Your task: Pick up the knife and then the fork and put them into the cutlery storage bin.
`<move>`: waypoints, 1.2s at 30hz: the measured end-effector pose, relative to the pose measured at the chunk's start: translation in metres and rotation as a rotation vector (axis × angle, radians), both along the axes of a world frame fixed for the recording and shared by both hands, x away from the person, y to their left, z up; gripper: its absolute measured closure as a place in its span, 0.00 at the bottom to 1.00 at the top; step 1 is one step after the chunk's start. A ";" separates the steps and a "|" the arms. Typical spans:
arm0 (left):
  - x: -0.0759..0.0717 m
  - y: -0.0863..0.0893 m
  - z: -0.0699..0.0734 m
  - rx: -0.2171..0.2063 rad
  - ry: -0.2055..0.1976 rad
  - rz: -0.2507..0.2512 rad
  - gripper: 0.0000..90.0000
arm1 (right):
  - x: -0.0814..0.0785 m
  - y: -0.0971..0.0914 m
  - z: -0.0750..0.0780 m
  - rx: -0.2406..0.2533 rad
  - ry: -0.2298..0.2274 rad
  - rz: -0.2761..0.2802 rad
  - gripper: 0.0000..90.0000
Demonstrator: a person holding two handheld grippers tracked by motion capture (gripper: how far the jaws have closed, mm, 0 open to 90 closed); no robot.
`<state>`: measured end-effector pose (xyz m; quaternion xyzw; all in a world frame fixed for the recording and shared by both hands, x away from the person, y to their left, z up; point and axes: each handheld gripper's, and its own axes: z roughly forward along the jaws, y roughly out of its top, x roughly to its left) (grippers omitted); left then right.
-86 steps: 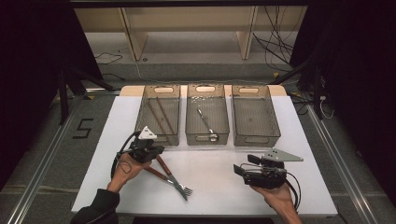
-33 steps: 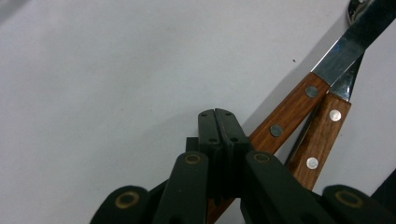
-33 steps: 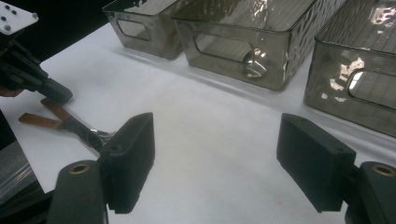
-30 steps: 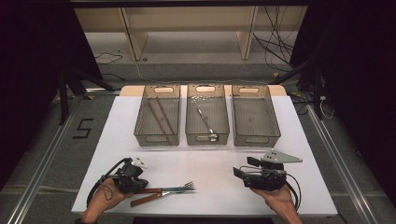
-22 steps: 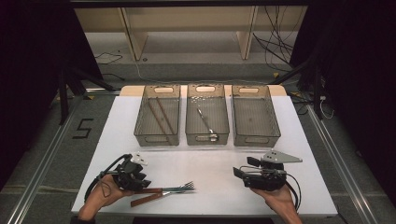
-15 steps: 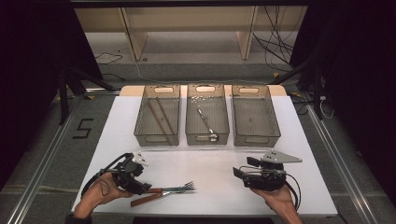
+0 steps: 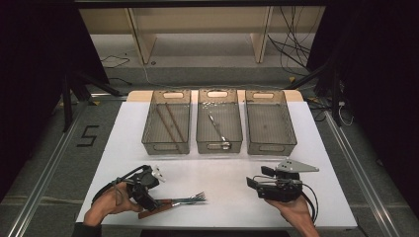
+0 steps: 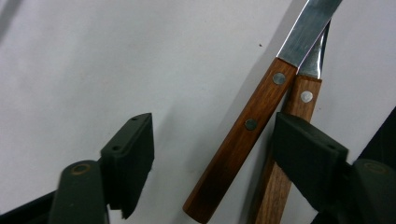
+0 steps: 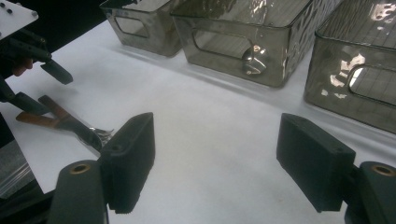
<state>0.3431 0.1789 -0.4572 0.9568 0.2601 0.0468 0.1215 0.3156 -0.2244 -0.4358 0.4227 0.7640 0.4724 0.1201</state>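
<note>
Both tongs are spread apart — the left gripper (image 8: 212, 154), just opened, straddles two wooden-handled forks (image 8: 250, 140) unpressed on the white table (image 7: 227, 170); the right gripper (image 9: 217, 158) is held over bare tabletop.

A lab-like recording space: a white table (image 7: 316, 148) with three identical clear bins (image 7: 219, 121) in a row, dark curtains at both sides, loose cables (image 7: 291, 47) on the floor, a taped "5" (image 7: 88, 136) beside metal floor rails
</note>
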 end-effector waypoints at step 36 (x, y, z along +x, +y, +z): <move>-0.004 -0.013 -0.004 0.043 0.019 -0.281 0.83 | 0.002 0.000 0.000 -0.011 0.007 -0.006 0.33</move>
